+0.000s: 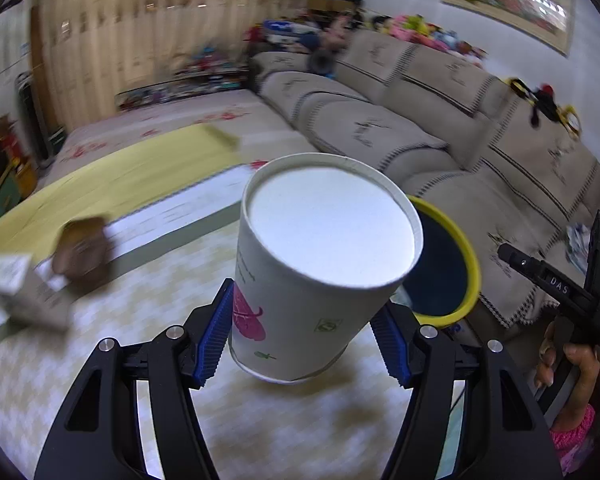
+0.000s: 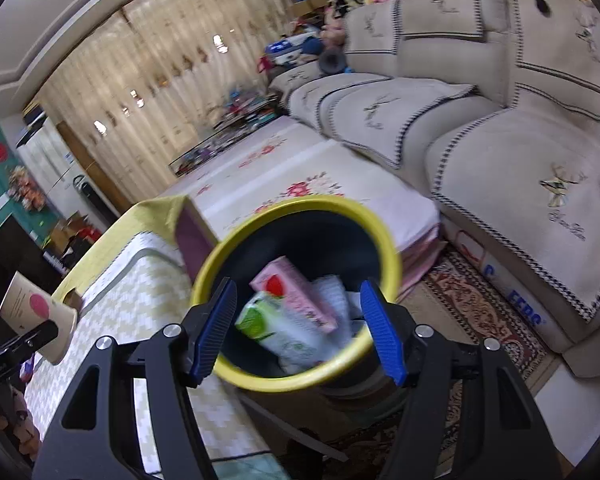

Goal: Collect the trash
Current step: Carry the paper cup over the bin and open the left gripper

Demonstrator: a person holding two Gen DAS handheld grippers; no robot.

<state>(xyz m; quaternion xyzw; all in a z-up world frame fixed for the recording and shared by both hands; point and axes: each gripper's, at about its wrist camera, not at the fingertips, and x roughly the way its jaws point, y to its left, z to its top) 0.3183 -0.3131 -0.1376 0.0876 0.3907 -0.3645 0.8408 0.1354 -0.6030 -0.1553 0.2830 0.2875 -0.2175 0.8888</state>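
My left gripper is shut on a white paper cup with a pink feather print, held bottom-forward above the table, just left of the yellow-rimmed trash bin. The cup also shows in the right wrist view. My right gripper is open and empty, held above the bin. Inside the bin lie a pink carton and a green-and-white wrapper. The right gripper also shows in the left wrist view.
A table with a patterned cloth holds a brown object and a box. A beige sofa stands right of the bin, over a patterned rug. A low bed-like platform lies behind.
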